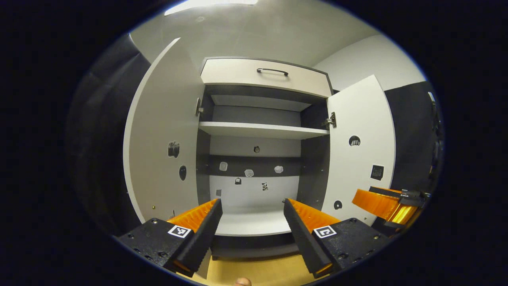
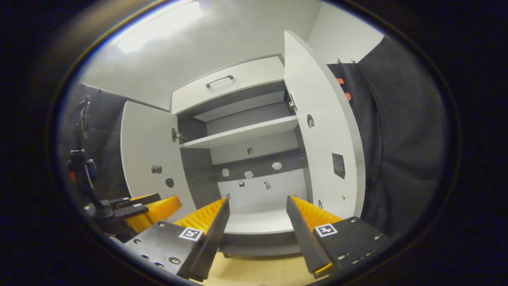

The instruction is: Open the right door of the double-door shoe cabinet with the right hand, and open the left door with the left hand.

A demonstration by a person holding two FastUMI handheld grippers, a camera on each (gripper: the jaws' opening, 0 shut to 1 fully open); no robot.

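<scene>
Both doors swung wide: left door (image 1: 162,139), right door (image 1: 359,151). Shoe cabinet (image 1: 258,131) stands ahead, shelves bare. Left gripper (image 1: 253,228) and right gripper (image 2: 257,226) jaws released, holding nothing. Task looks complete; next, withdraw.

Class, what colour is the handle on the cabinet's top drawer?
Black; the handle shows best in the left gripper view.

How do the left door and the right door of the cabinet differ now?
In the left gripper view, the left door carries dark stickers only, while the right door carries a dark square sticker and rounded ones. The left door's hinge is on its right edge, the right door's on its left. Both doors are white and stand open.
</scene>
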